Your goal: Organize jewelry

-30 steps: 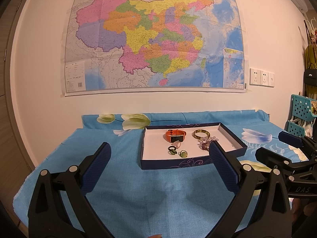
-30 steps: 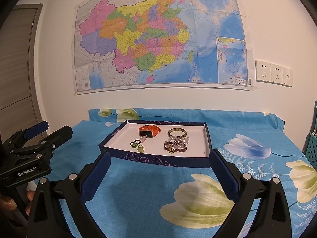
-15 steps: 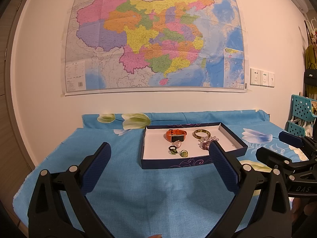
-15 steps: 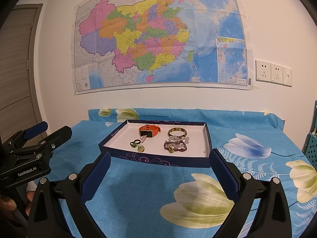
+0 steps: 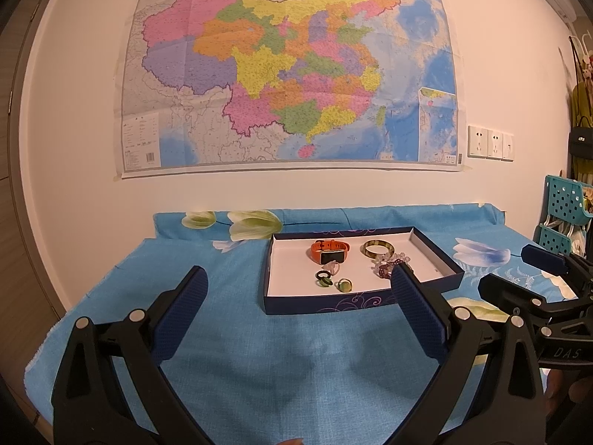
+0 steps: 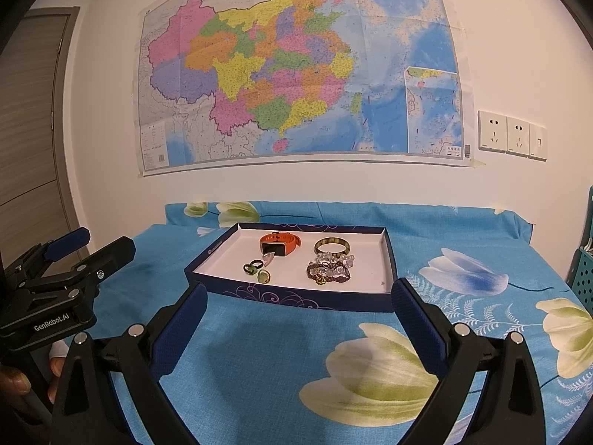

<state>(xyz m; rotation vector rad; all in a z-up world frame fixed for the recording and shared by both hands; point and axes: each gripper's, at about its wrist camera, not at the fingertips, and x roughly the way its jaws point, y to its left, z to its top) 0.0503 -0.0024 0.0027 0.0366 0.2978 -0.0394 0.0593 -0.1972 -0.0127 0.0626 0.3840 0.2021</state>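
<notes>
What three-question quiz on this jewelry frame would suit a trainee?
1. True or false: the orange watch lies outside the tray.
2. Which lies nearest the tray's front wall? A) green bangle B) green rings C) watch
3. Fill in: both the left gripper and the right gripper have fingers that are ____ and hold nothing.

Key: 1 false, the watch is inside the tray; 2 B; 3 open.
</notes>
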